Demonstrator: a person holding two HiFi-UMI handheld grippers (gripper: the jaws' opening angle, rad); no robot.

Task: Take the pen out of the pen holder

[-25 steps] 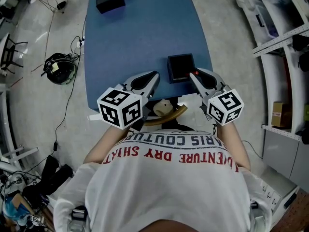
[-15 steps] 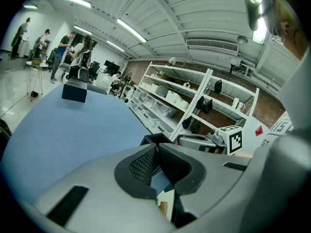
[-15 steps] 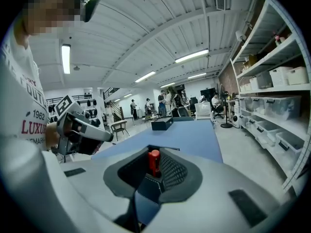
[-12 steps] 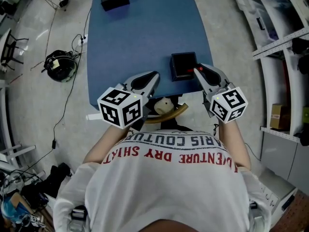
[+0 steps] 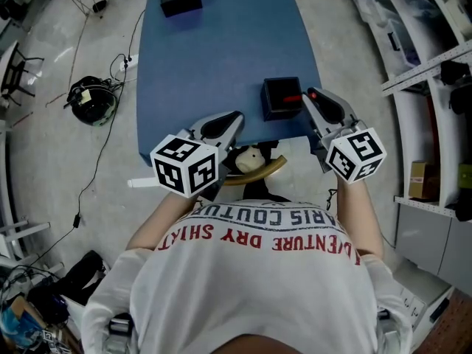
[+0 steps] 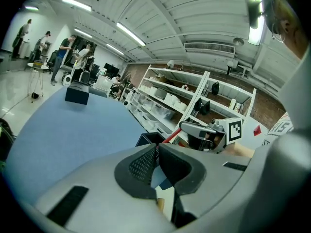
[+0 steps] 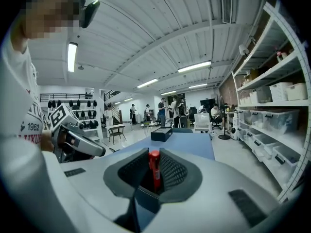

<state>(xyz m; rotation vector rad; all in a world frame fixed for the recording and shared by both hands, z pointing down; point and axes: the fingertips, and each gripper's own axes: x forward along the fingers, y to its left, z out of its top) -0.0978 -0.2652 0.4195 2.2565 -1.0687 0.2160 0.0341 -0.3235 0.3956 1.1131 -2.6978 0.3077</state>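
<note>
**Pen rising, not yet free**

On the blue table [image 5: 221,57] stood the pen holder [image 5: 280,103]. The left gripper [image 5: 236,115] was closed and empty. The right gripper [image 5: 310,96], clamped on the red pen [image 7: 154,168], had risen; the pen's lower end probably remained inside.

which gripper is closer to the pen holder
Right. The right gripper, shut on the red pen, is at the holder's right edge; the left gripper is off to its lower left in the head view, clear of it.
</note>
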